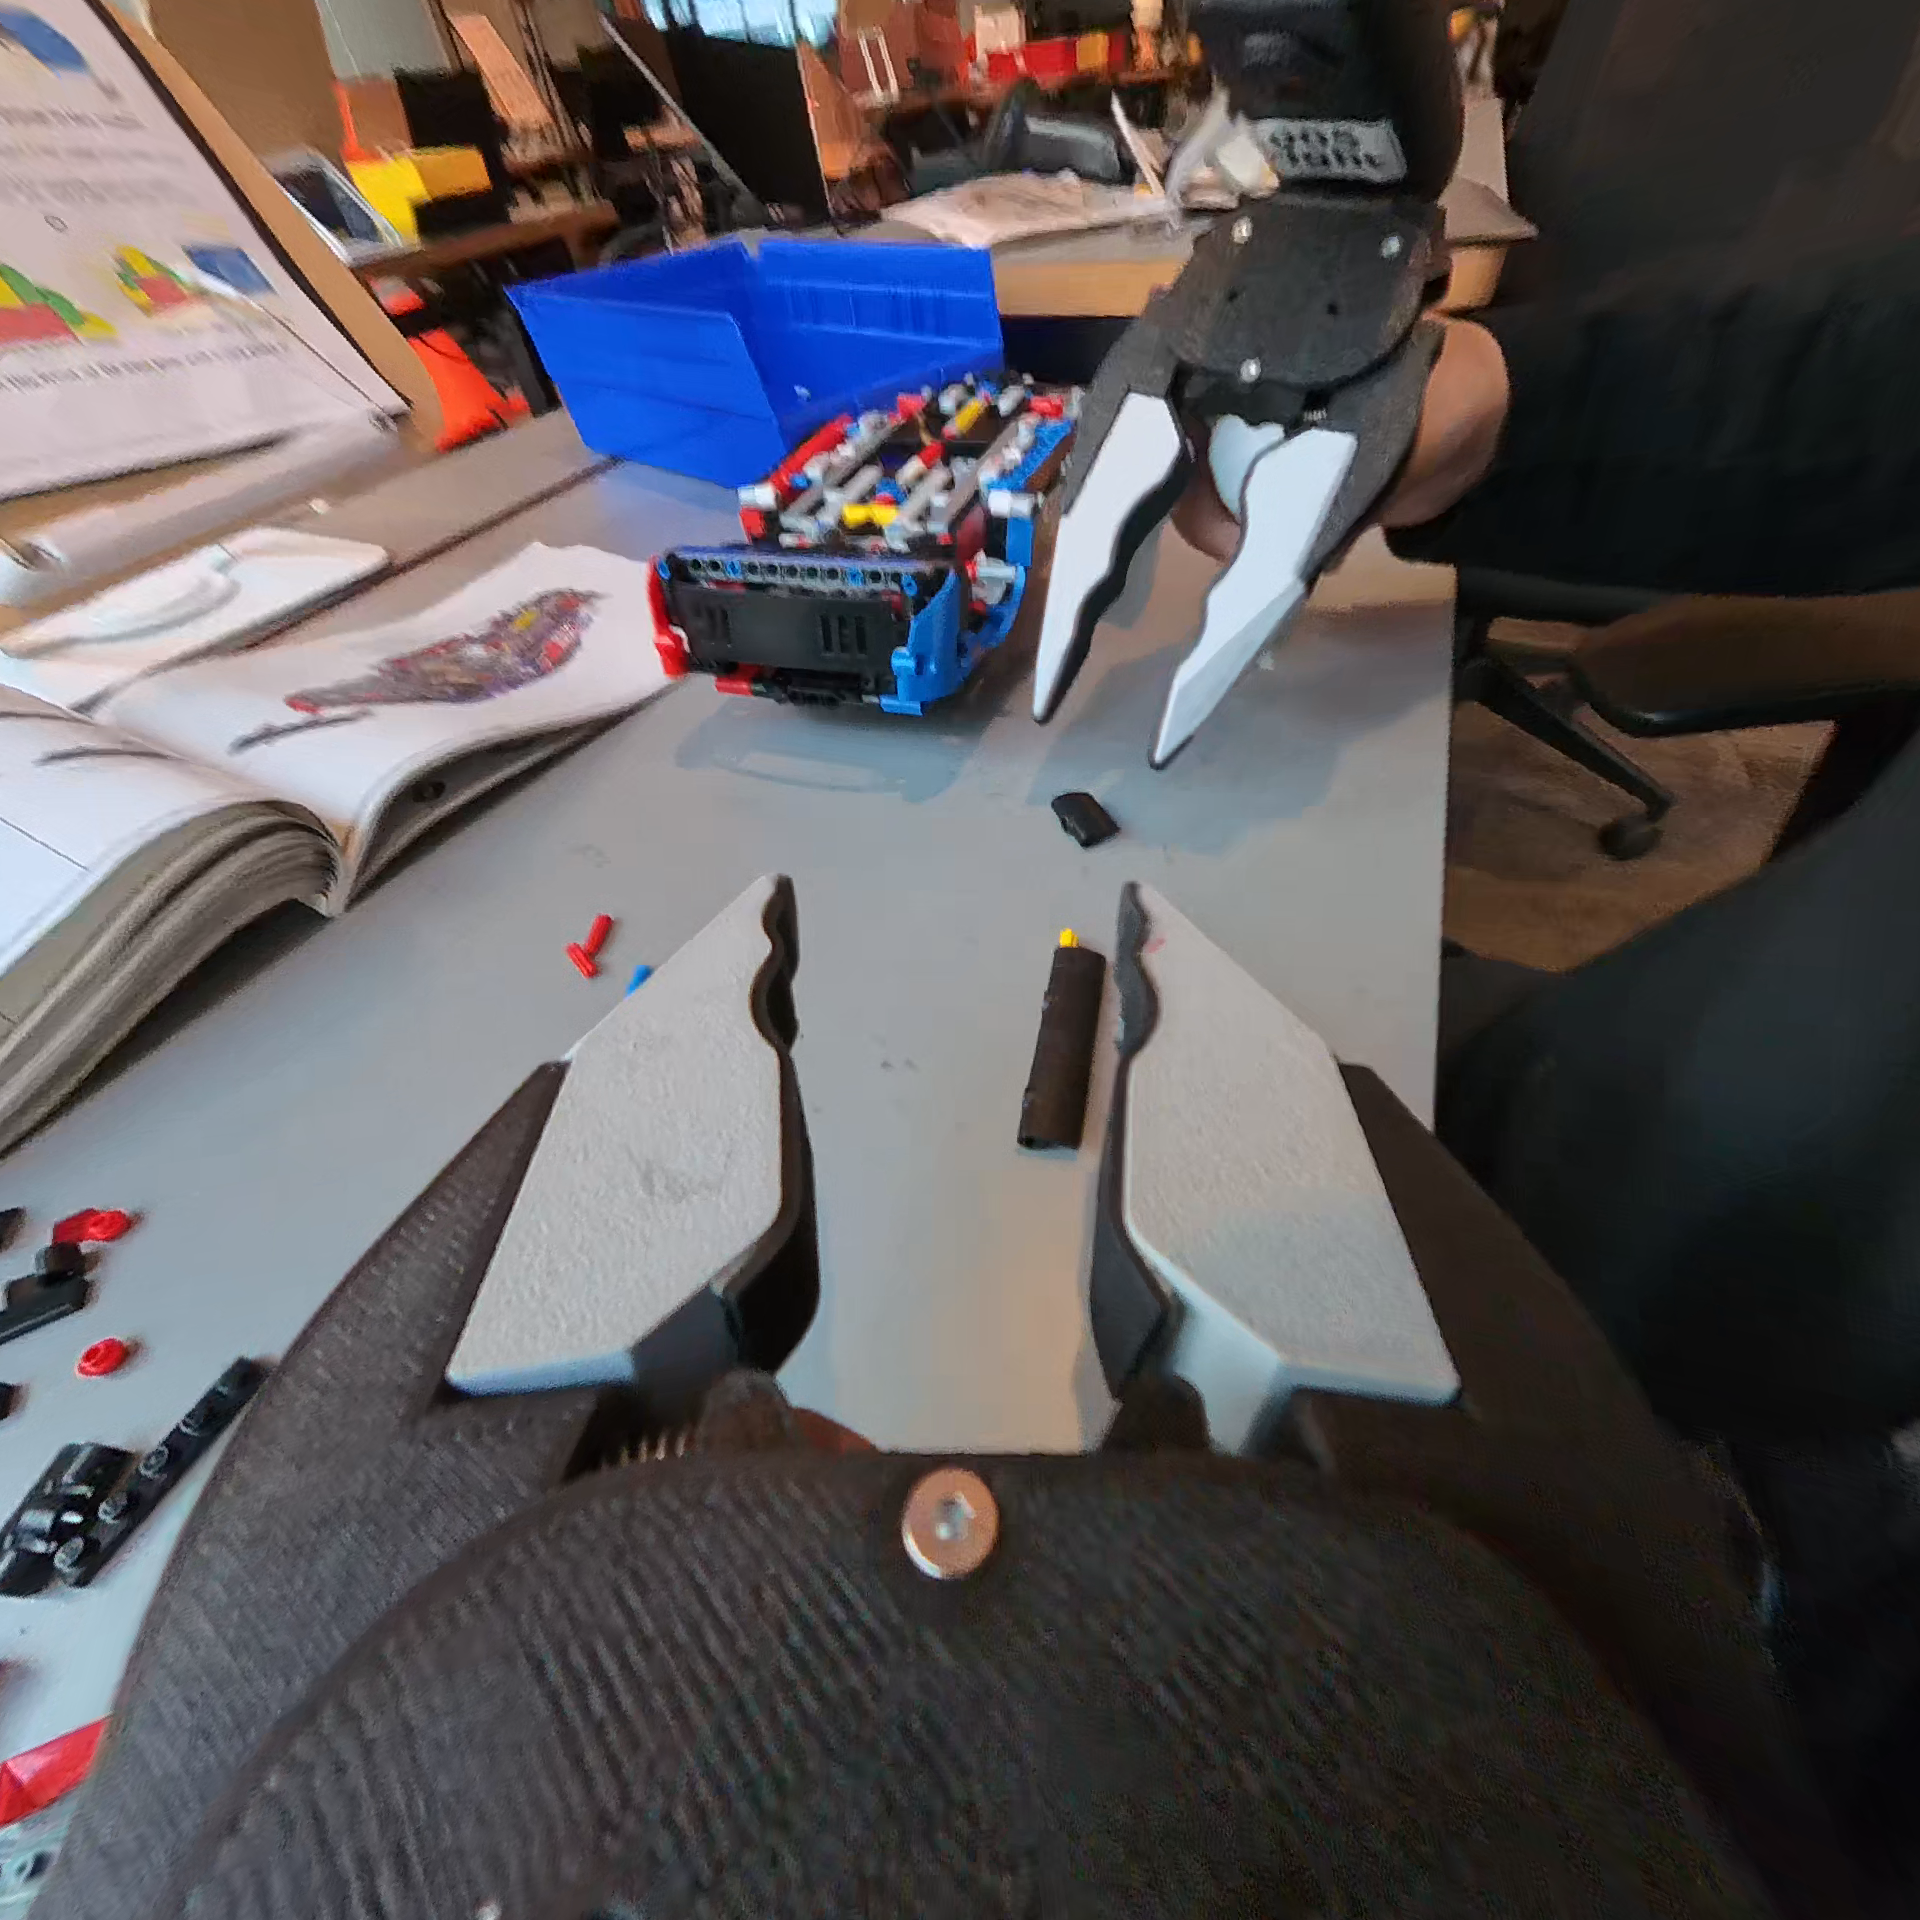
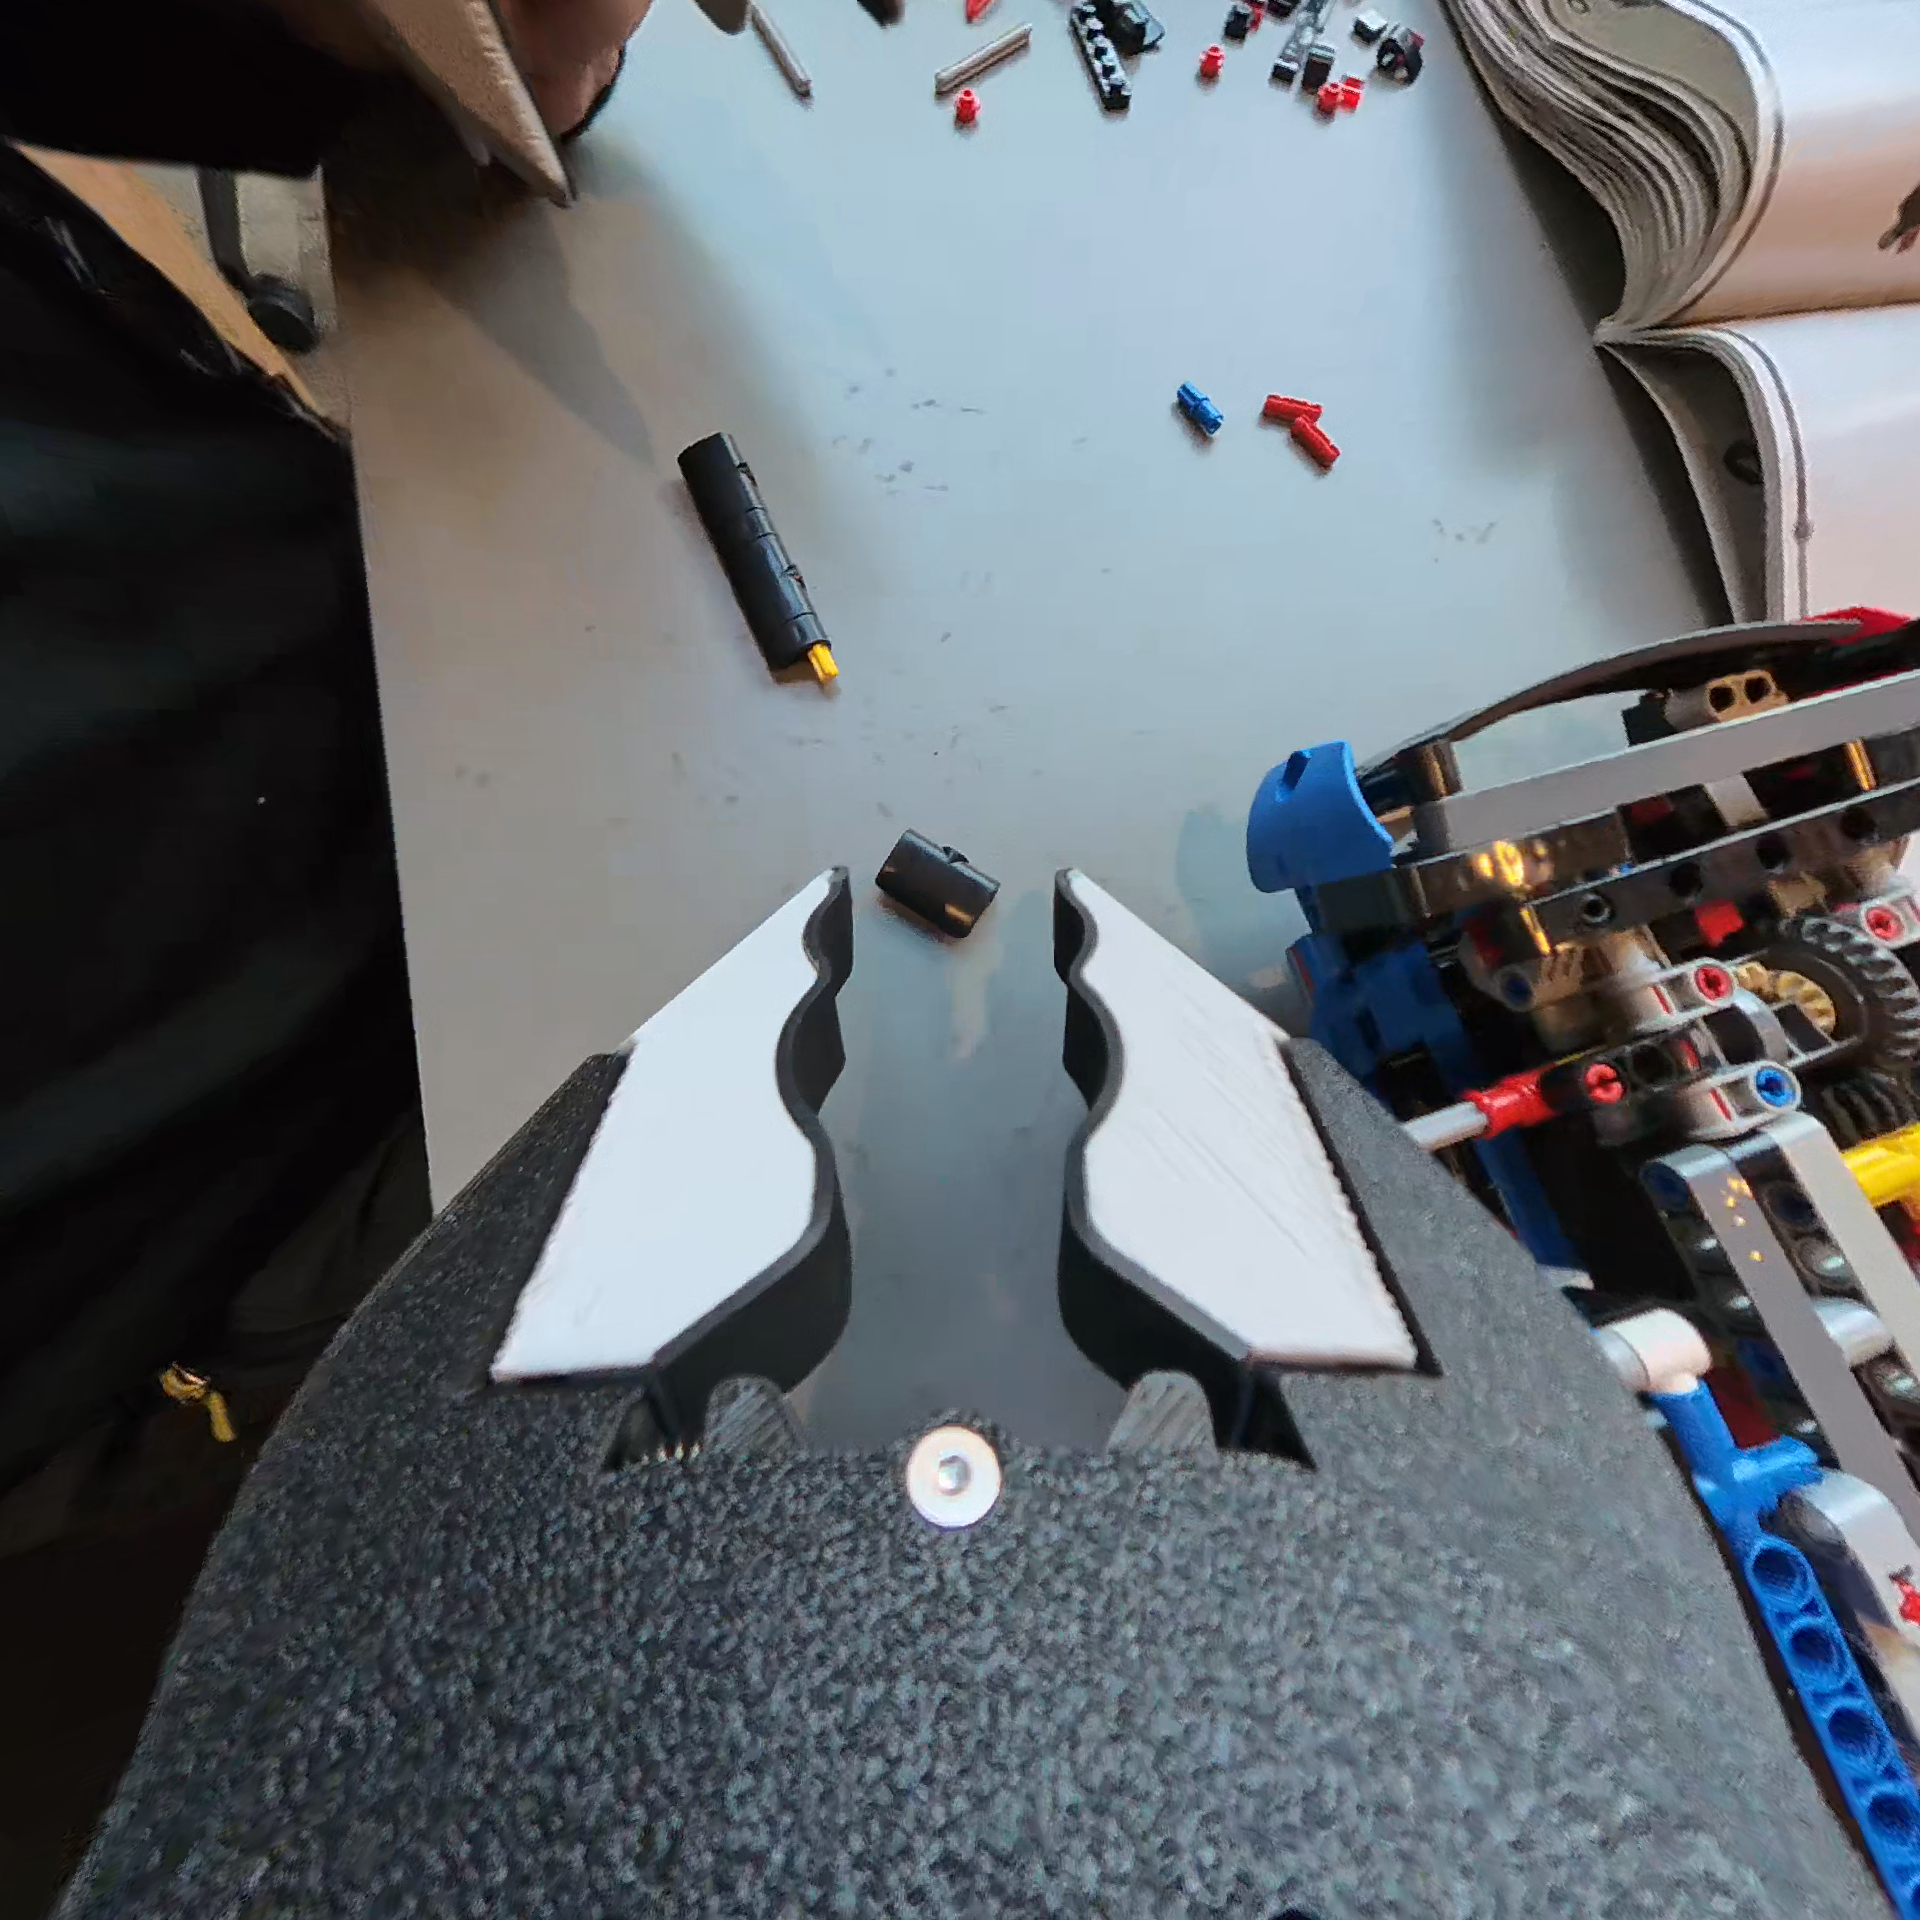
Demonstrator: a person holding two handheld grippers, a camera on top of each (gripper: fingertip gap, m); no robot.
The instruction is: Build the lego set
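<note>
On the grey worktop (image 2: 1039, 312), both the left gripper (image 1: 956, 904) and right gripper (image 2: 951, 883) hover spread apart and empty, near a black rod (image 1: 1062, 1049), a small black piece (image 2: 937, 883) and the half-built lego car (image 1: 862, 540).

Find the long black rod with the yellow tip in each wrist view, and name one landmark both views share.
Left wrist view: the long black rod lies on the grey table, just inside the left gripper's right-hand finger, yellow tip pointing away.
Right wrist view: the rod lies left of centre, beyond the right gripper, yellow tip nearer the camera.
Shared landmark: the small black connector.
</note>
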